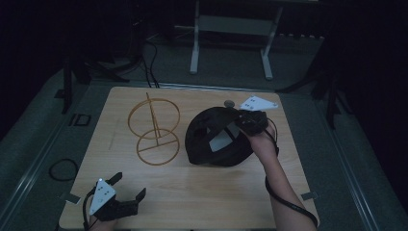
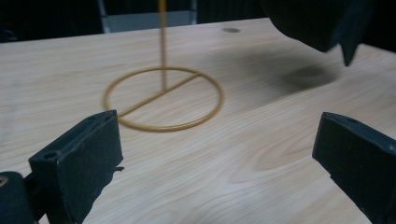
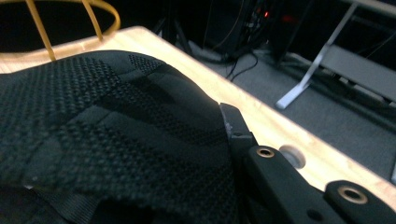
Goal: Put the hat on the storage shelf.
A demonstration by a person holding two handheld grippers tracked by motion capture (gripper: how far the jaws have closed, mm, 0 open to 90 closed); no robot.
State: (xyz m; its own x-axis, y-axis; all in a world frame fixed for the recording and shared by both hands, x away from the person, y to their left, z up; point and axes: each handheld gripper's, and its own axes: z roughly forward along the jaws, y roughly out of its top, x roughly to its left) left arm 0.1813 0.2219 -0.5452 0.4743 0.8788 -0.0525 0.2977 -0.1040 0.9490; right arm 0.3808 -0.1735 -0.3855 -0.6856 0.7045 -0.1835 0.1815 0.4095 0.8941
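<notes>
Gripping one black cap, right tool clenched; left tool released; one wire stand.

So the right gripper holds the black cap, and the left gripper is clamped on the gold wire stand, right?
Not quite. The right gripper does hold the black cap, but the left gripper grips nothing: the left gripper view shows its fingers wide apart, short of the gold wire stand.
</notes>
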